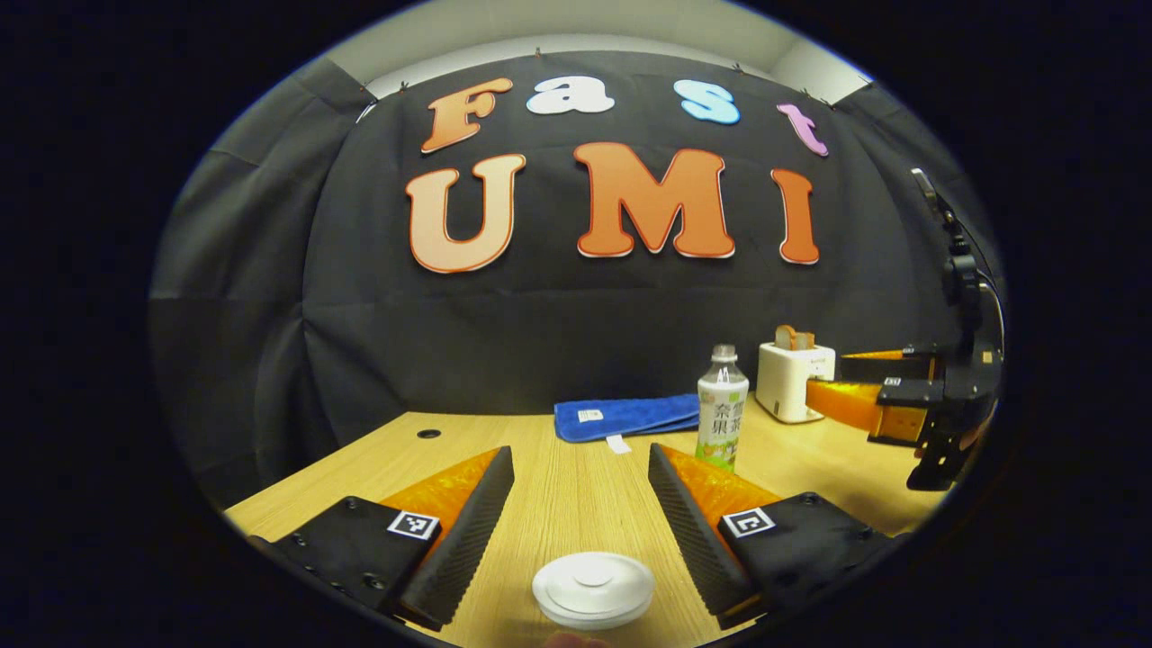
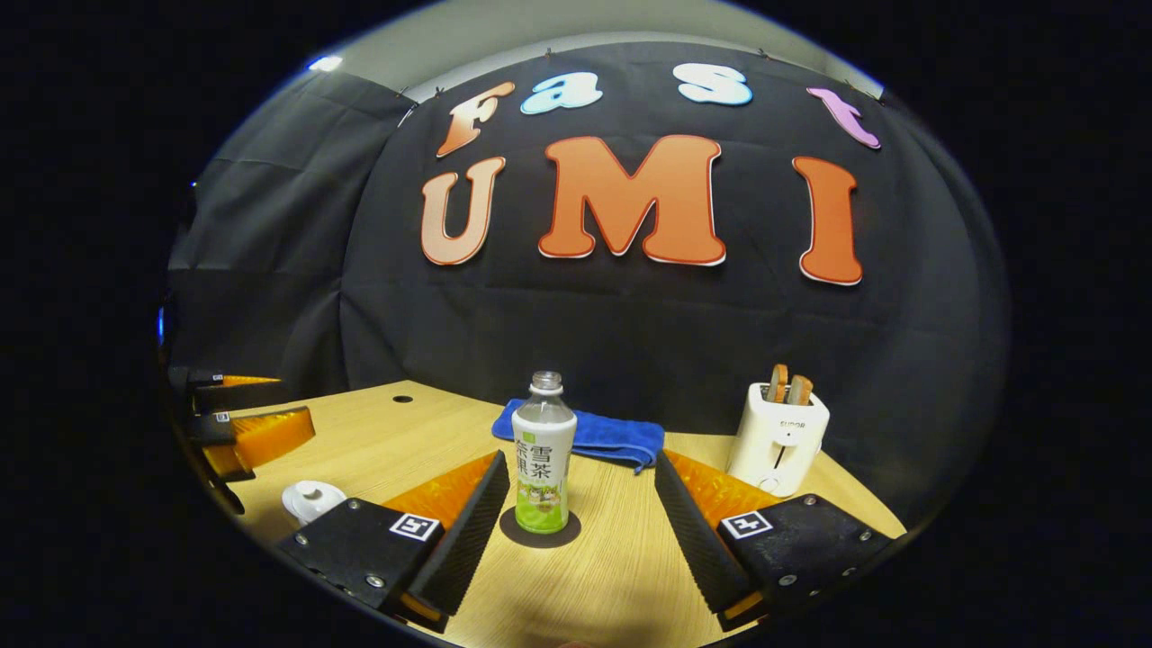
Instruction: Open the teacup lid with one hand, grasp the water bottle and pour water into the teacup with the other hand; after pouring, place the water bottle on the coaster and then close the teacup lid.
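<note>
**Left gripper view: lid on the cup, bottle upright on the coaster**

Left gripper view looks along the left gripper (image 1: 580, 517), whose fingers are spread wide and hold nothing. Between and just ahead of the fingertips, at the near edge of the table (image 1: 576, 490), sits the teacup (image 1: 593, 589), seen from above with its white lid (image 1: 594, 576) seated on it. Neither finger touches it. Farther off, a little to the right, the bottle (image 1: 721, 407) stands upright (cap off, as far as the neck shows). Behind it lies a folded blue towel (image 1: 626, 418), and to its right a white toaster (image 1: 794, 382) with bread in the slots. The right gripper (image 1: 832, 382) comes in from the right edge, level with the toaster, its fingers parted and empty.

Right gripper view has the right gripper (image 2: 583, 517) likewise spread, gripping nothing. The bottle (image 2: 544, 466) stands between its fingers but ahead of the tips, clear of both, resting upright on the dark round coaster (image 2: 540, 531). The towel (image 2: 598, 436) lies behind it, the toaster (image 2: 779, 437) to the right. At the far left the teacup (image 2: 311, 500) sits lidded on the table (image 2: 621, 576), with the left gripper (image 2: 301, 405) just beside and above it, apart from the lid.
</note>
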The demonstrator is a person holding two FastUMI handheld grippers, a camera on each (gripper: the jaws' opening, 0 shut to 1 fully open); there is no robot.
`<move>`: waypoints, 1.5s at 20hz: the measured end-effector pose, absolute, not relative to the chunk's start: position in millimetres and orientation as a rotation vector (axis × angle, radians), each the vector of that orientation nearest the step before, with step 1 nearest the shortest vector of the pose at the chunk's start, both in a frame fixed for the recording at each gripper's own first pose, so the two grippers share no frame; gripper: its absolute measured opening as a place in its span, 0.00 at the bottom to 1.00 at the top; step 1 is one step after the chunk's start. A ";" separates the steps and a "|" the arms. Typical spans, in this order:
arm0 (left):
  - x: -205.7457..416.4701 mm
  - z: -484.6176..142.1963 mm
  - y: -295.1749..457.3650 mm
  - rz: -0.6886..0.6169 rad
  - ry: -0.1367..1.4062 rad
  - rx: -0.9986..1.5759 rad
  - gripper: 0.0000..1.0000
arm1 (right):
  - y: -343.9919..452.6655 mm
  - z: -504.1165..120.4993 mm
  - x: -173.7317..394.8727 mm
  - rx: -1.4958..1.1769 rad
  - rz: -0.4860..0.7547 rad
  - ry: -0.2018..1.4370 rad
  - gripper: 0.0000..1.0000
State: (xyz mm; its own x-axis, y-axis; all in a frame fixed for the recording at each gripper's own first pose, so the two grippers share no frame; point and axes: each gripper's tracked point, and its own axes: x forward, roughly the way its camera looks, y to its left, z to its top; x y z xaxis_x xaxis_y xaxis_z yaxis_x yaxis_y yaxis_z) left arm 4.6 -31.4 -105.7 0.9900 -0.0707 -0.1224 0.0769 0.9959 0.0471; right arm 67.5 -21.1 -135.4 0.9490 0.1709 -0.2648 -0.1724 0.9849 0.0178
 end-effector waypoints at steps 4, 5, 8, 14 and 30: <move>12.3 -55.5 -32.8 -0.057 0.022 0.026 0.98 | -23.3 -107.5 58.1 0.006 0.154 0.215 0.98; 13.6 -47.3 -31.6 -0.045 0.001 0.021 0.98 | -24.4 -100.5 55.3 0.015 0.150 0.200 0.98; 12.9 -25.7 -28.4 -0.029 -0.042 -0.001 0.98 | -28.3 -84.1 48.7 0.017 0.136 0.162 0.98; 14.9 -11.7 -19.7 0.011 -0.080 -0.018 0.98 | -29.7 -69.5 39.1 0.016 0.130 0.132 0.98; 22.3 -21.6 -0.7 0.018 -0.060 -0.028 0.98 | -16.7 -63.1 42.4 -0.003 0.135 0.129 0.97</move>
